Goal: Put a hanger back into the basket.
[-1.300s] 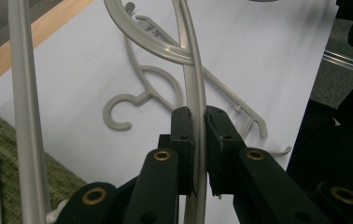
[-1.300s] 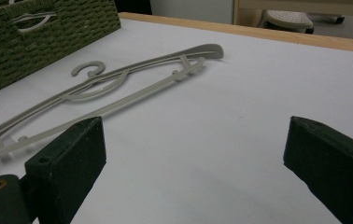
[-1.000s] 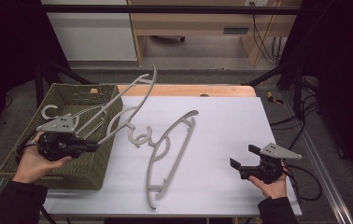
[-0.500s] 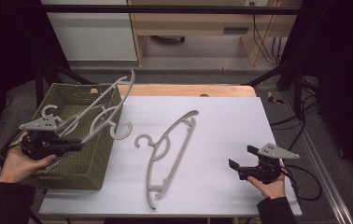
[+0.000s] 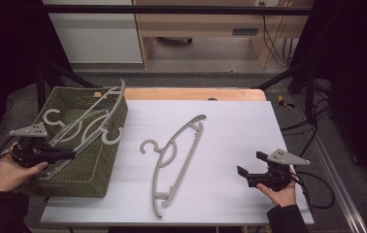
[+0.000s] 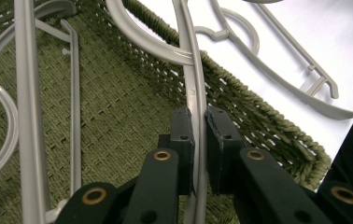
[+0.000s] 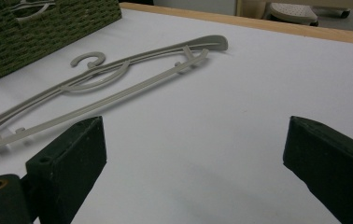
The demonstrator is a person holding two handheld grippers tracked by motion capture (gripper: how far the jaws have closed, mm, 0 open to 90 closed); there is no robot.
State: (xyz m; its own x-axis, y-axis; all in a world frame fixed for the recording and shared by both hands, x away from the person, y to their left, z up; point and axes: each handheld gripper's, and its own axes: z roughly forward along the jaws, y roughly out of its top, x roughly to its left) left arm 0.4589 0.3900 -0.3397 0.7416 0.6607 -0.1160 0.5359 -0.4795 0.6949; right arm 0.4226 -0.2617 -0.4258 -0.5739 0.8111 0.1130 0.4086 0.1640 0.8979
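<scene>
Left gripper (image 5: 70,154) clamps a grey plastic hanger (image 5: 90,127) over the green woven basket (image 5: 82,177); a second hanger (image 5: 174,158) lies on the white tabletop (image 5: 230,131).

The held hanger slants across the basket at the tabletop's left edge, its upper end above the far rim and its hook (image 5: 112,136) over the right rim; the left gripper view has both jaws pressed against its thin bar (image 6: 197,112). More grey hangers lie inside the basket, one hook (image 5: 53,116) near the far left corner. The loose hanger sits mid-tabletop, hook toward the basket, running from the near edge toward the far right. The right gripper (image 5: 247,170) rests near the near right corner, jaws spread wide and holding nothing, well apart from that hanger.
</scene>
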